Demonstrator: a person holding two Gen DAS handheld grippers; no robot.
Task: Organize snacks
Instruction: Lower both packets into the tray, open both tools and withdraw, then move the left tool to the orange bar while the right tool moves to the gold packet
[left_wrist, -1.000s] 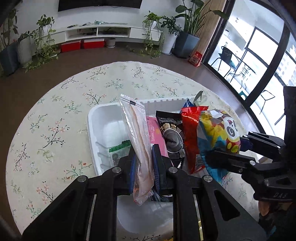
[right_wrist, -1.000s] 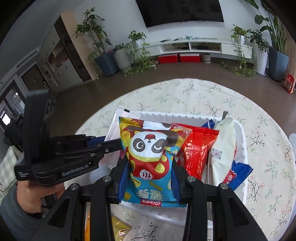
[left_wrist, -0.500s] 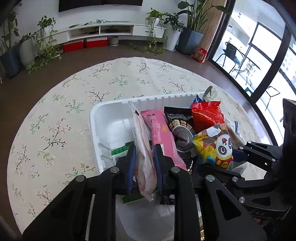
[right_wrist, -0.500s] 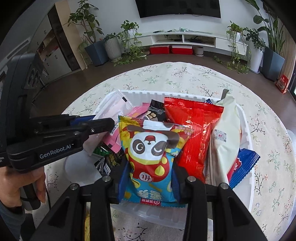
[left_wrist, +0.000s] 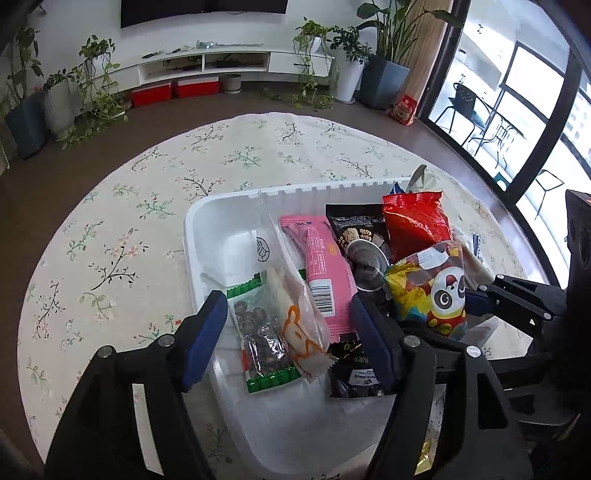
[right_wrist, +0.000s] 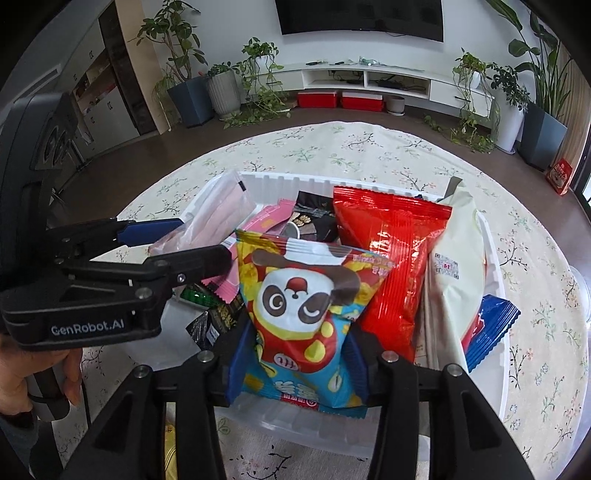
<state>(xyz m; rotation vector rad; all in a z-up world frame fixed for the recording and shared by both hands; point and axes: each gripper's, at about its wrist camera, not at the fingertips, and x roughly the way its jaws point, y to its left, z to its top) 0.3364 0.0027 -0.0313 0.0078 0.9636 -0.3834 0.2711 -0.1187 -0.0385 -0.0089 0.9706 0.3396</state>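
As my left tongs (left_wrist: 288, 343) open over the clear packet (left_wrist: 295, 314), my right tongs (right_wrist: 295, 363) loosen around the upright panda bag (right_wrist: 306, 314) in the bin (left_wrist: 207, 221).

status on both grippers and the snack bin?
Left gripper opening, clear packet released into bin. Right gripper opening around panda bag. Nothing blocking.

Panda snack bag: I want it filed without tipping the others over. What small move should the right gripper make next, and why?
Probably finish opening and back straight out. The panda snack bag already stands in the white bin against the red bag, and the right gripper is opening around it. The left gripper has already spread off its clear packet.
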